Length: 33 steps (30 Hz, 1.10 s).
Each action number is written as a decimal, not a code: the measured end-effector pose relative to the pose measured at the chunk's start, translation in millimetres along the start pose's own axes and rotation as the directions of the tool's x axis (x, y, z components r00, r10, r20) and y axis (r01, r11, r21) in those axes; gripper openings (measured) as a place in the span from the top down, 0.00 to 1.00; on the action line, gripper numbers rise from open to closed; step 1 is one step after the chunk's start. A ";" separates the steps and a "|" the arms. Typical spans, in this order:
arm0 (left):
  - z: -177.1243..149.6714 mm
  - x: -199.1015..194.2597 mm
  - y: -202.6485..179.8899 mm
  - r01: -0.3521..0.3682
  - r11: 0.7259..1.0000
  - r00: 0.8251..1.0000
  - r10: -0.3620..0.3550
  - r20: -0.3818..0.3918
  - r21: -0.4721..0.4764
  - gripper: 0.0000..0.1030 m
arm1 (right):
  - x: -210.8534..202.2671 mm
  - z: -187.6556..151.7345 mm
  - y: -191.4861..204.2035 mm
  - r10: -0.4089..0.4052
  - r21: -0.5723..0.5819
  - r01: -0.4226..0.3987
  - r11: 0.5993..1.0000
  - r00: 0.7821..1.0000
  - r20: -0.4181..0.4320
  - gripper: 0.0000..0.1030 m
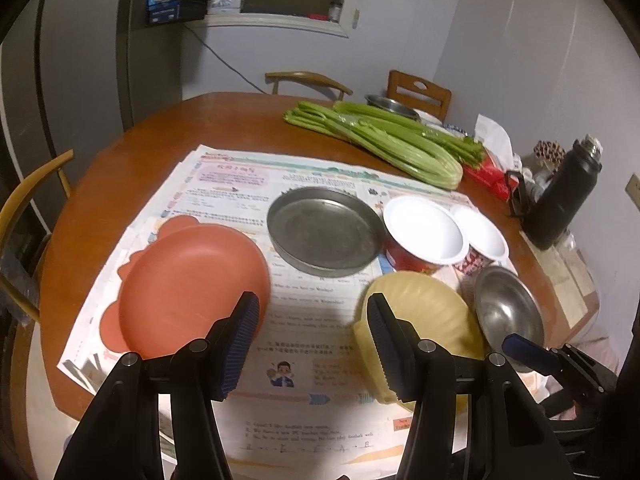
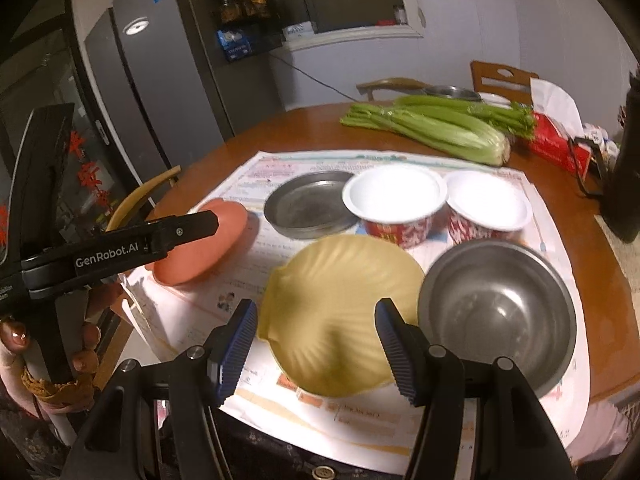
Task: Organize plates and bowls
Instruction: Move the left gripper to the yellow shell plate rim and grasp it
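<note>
On newspaper (image 1: 248, 184) lie a red-brown plate (image 1: 188, 284), a flat metal plate (image 1: 324, 230), two red-and-white bowls (image 1: 424, 226) (image 1: 482, 240), a yellow shell-shaped plate (image 1: 432, 312) and a steel bowl (image 1: 506, 312). My left gripper (image 1: 314, 344) is open above the paper between the red-brown and yellow plates. My right gripper (image 2: 316, 350) is open, its fingers on either side of the yellow plate (image 2: 340, 308), above its near part. The steel bowl (image 2: 496, 312) sits right of it, the red-brown plate (image 2: 204, 244) to the left.
Celery (image 1: 384, 140) lies at the back of the round wooden table (image 1: 224, 120), with a red packet (image 1: 488, 176), a black flask (image 1: 560, 196) and a metal dish (image 1: 388, 102). Chairs (image 1: 24, 216) ring the table. A fridge (image 2: 160, 80) stands behind.
</note>
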<state>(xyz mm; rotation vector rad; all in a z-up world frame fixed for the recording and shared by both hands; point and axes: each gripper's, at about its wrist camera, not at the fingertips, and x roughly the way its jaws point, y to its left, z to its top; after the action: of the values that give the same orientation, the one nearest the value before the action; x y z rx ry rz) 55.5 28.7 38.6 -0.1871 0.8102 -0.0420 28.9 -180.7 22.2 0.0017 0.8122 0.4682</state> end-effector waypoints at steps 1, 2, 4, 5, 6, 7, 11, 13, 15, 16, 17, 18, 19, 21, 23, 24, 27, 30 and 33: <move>-1.7 2.4 -2.2 0.002 1.000 1.000 -0.002 -0.006 0.006 0.44 | 0.8 -1.8 -1.2 0.002 0.006 -0.002 1.000 1.000 -0.007 0.40; -2.6 4.8 -3.3 0.003 1.000 1.000 -0.003 -0.012 0.011 0.44 | 1.9 -4.8 -2.6 0.003 0.013 -0.003 1.000 1.000 -0.016 0.40; -5.1 8.3 -6.2 0.006 1.000 1.000 -0.005 -0.023 0.020 0.44 | 4.1 -10.3 -3.7 -0.005 0.013 0.005 1.000 0.999 -0.033 0.40; -6.1 9.8 -7.3 0.008 1.000 1.000 -0.008 -0.027 0.023 0.44 | 5.1 -13.8 -4.7 -0.012 0.016 0.013 1.000 0.999 -0.042 0.40; -7.3 12.2 -8.4 0.010 1.000 0.999 -0.009 -0.037 0.028 0.44 | 6.3 -17.8 -5.6 -0.017 0.018 0.018 1.000 0.999 -0.050 0.40; -8.0 13.6 -9.3 0.009 0.999 0.999 -0.008 -0.042 0.032 0.44 | 7.4 -20.6 -6.2 -0.017 0.021 0.018 1.000 0.998 -0.057 0.40; -10.7 20.3 -11.8 0.008 0.999 0.998 -0.006 -0.056 0.042 0.44 | 13.8 -30.9 -9.0 -0.046 0.030 0.049 0.998 0.994 -0.096 0.40; -11.2 23.0 -12.2 0.010 0.999 0.998 -0.007 -0.063 0.043 0.44 | 14.7 -33.3 -13.1 -0.040 0.055 0.046 0.997 0.994 -0.102 0.40; -12.5 26.3 -12.5 0.008 0.999 0.998 -0.005 -0.070 0.044 0.44 | 17.2 -34.3 -16.1 -0.044 0.071 0.052 0.996 0.993 -0.108 0.40; -13.2 28.0 -12.8 0.011 0.999 0.997 -0.007 -0.074 0.045 0.44 | 19.0 -34.2 -17.1 -0.050 0.075 0.059 0.995 0.993 -0.111 0.40; -13.9 30.1 -13.0 0.011 0.999 0.997 -0.008 -0.079 0.047 0.44 | 20.5 -34.2 -18.2 -0.054 0.077 0.063 0.995 0.992 -0.116 0.40; -14.4 31.9 -13.3 0.012 0.999 0.997 -0.008 -0.083 0.048 0.44 | 22.4 -34.6 -19.5 -0.055 0.085 0.066 0.994 0.991 -0.121 0.40; -15.0 34.5 -14.1 0.015 0.999 0.996 -0.010 -0.087 0.050 0.44 | 23.5 -34.7 -20.3 -0.056 0.088 0.067 0.994 0.991 -0.124 0.40; -15.1 40.2 -15.3 0.013 0.998 0.995 -0.008 -0.095 0.055 0.44 | 26.5 -35.3 -21.3 -0.065 0.097 0.078 0.992 0.989 -0.130 0.40; -14.5 46.0 -16.7 0.011 0.998 0.995 -0.004 -0.101 0.063 0.44 | 28.6 -35.7 -22.3 -0.075 0.100 0.088 0.991 0.988 -0.133 0.40; -13.9 49.5 -17.7 0.011 0.998 0.995 -0.004 -0.105 0.068 0.44 | 29.7 -36.0 -23.5 -0.079 0.105 0.093 0.990 0.988 -0.133 0.40; -11.4 60.4 -20.9 0.015 0.997 0.993 -0.006 -0.118 0.077 0.44 | 32.9 -36.0 -25.4 -0.085 0.115 0.100 0.988 0.987 -0.135 0.40; -8.8 70.2 -26.7 0.020 0.995 0.992 -0.008 -0.128 0.094 0.44 | 36.6 -35.9 -27.0 -0.097 0.121 0.114 0.986 0.986 -0.133 0.40; -6.0 79.1 -33.1 0.022 0.993 0.991 -0.007 -0.130 0.116 0.44 | 39.8 -35.3 -28.5 -0.105 0.126 0.121 0.985 0.986 -0.128 0.40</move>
<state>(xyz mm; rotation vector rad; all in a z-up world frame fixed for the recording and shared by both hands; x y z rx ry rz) 106.8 -13.3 -16.0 -0.0793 0.9334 -0.1164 39.3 -196.4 -35.1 0.0514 0.9567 0.3079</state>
